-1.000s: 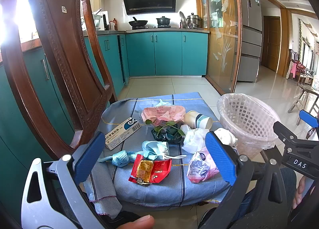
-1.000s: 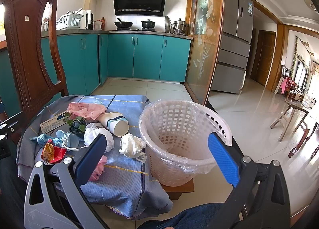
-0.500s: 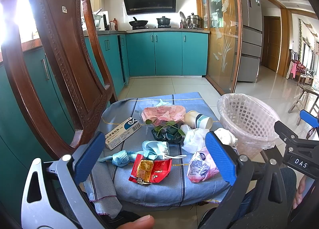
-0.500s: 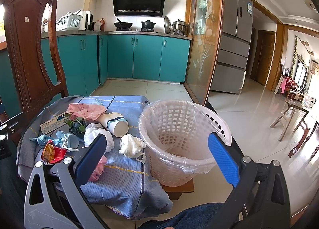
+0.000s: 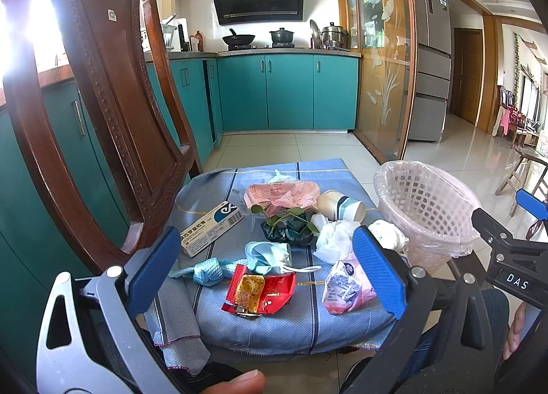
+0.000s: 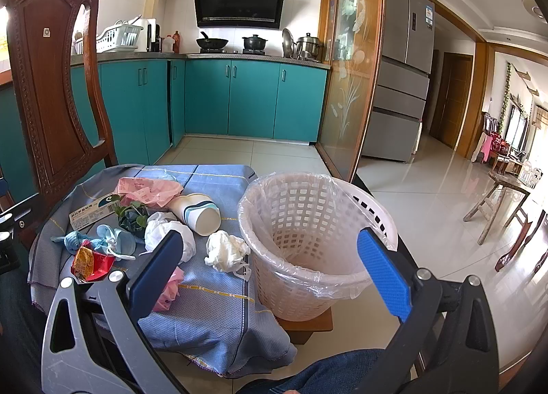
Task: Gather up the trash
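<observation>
Trash lies on a blue cloth-covered stool [image 5: 308, 322]: a red snack wrapper [image 5: 260, 291], a pink-white packet [image 5: 344, 291], a blue mask [image 5: 269, 253], a blue knotted cloth [image 5: 205, 269], a medicine box [image 5: 210, 228], white crumpled paper [image 5: 334, 239], a pink bag [image 5: 281, 193], leaves on a dark wad [image 5: 287, 222] and a tipped paper cup [image 5: 339, 209]. A lined white basket [image 6: 308, 239] stands to the right. My left gripper [image 5: 267, 267] is open and empty, held before the wrapper. My right gripper [image 6: 270, 267] is open and empty, in front of the basket.
A carved wooden chair back [image 5: 113, 113] rises at the left of the stool. A white crumpled tissue [image 6: 227, 251] lies beside the basket, which sits on a small wooden stand [image 6: 304, 325]. Teal kitchen cabinets [image 5: 287, 92] and a fridge [image 6: 400, 99] stand behind on tiled floor.
</observation>
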